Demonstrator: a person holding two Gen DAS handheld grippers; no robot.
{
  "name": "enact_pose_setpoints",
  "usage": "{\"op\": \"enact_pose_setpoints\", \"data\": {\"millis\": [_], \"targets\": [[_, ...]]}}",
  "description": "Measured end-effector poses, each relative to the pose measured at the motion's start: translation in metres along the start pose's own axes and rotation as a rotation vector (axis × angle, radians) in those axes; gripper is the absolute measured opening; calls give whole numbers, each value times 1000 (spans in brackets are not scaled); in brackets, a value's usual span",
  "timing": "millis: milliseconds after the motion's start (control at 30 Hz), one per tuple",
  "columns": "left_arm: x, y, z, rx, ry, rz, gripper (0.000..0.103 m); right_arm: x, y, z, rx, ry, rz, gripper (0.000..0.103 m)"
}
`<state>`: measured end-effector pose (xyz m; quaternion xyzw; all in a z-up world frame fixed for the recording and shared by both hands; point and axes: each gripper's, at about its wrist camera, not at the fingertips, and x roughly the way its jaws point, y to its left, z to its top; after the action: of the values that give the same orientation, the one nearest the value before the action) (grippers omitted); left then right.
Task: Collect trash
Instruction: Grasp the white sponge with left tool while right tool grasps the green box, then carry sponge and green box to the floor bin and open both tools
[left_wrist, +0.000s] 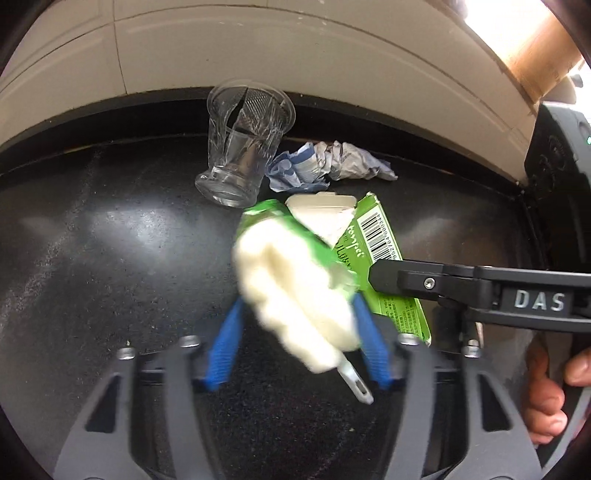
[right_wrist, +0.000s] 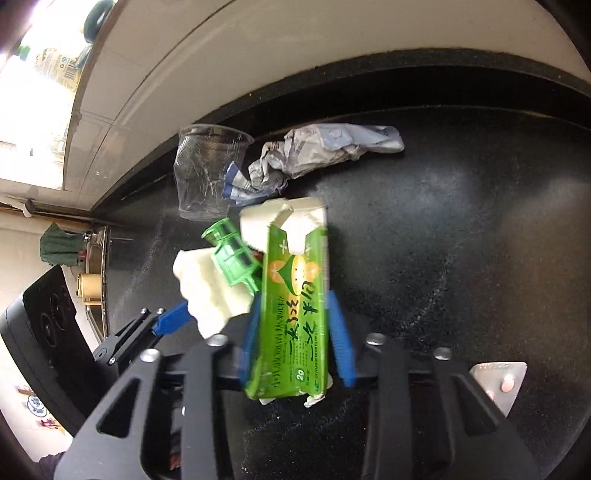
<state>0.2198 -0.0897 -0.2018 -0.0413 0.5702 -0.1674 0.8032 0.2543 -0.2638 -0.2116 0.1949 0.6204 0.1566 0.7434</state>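
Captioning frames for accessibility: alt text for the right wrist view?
The right claw grips a torn green carton over a black counter. To its left, the left claw holds a white lump with a green plastic piece; a clear cup and crumpled paper lie behind.

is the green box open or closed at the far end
Open. The green box has its far-end white flaps torn and splayed apart, showing the white inside; the right gripper holds it.
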Motion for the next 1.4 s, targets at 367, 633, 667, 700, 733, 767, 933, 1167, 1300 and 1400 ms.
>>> {"op": "enact_pose_setpoints", "data": {"millis": [367,633,667,700,733,767,933,1167,1300,1400], "targets": [[-59,-3,-24,28,-46,16,20,-48,17,-27,-97,-104,-69,23],[-112,5,-73,12,-88,77,20,-83,49,-89,-245,-184,-157,23],[-118,5,-82,8,-89,87,20,-85,52,-95,-259,-190,-168,23],[-123,5,-91,5,-90,94,20,-88,55,-104,-272,-196,-176,23],[-127,6,-96,5,-91,98,20,-90,59,-115,-283,-201,-182,23],[-132,6,-105,5,-93,108,20,-92,61,-122,-291,-206,-186,23],[-146,6,-134,-9,-99,126,20,-97,80,-165,-338,-220,-209,23],[-166,11,-162,-12,-119,137,20,-102,96,-198,-357,-237,-215,23],[-175,16,-169,-18,-131,146,20,-104,105,-206,-370,-245,-215,23],[-186,22,-175,-30,-151,156,20,-104,116,-209,-393,-252,-212,23]]}}
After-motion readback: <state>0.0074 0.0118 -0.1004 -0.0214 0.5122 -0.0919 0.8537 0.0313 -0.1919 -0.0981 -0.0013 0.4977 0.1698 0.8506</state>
